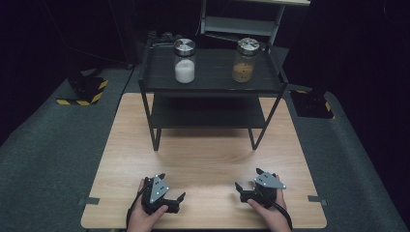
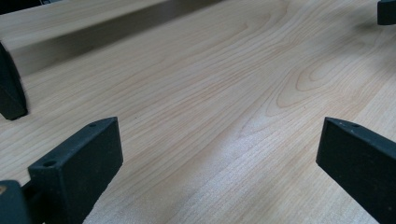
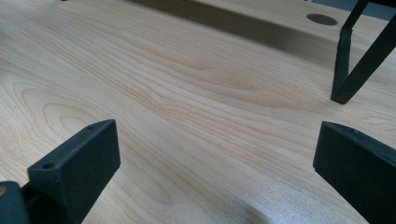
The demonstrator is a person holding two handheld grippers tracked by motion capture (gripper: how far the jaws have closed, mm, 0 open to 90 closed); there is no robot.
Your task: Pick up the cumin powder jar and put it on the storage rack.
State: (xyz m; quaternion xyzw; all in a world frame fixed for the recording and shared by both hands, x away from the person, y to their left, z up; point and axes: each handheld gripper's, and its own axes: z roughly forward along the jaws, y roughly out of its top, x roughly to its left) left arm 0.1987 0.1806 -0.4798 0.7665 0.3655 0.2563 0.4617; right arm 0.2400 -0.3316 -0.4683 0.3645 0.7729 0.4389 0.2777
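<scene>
Both grippers rest low at the near edge of the wooden table [image 1: 203, 159], well apart from each other and from the work. The left gripper [image 1: 170, 197] has its jaws spread wide with nothing between them; its own view shows bare wood grain in the gap. The right gripper [image 1: 247, 188] is likewise wide and empty, with one foot of the black rack [image 3: 343, 70] ahead of it.

The rack [image 1: 212, 87] stands at the far half of the table and has two tiers. On its top tier stand two jars, well apart: the jar of white grains [image 1: 184, 61] to the left and the jar of brown grains [image 1: 245, 60] to the right, both upright and each with a metal lid. The lower tier appears empty, though it lies in shadow and I cannot be sure.

Judgement on handling: the jars look to be glass, so rigid, smooth-sided and breakable, and moderately heavy with their fill. The sound hold is across the body below the lid, jaws level, keeping the jar upright. The rack's raised side rails may hinder a sideways approach.
</scene>
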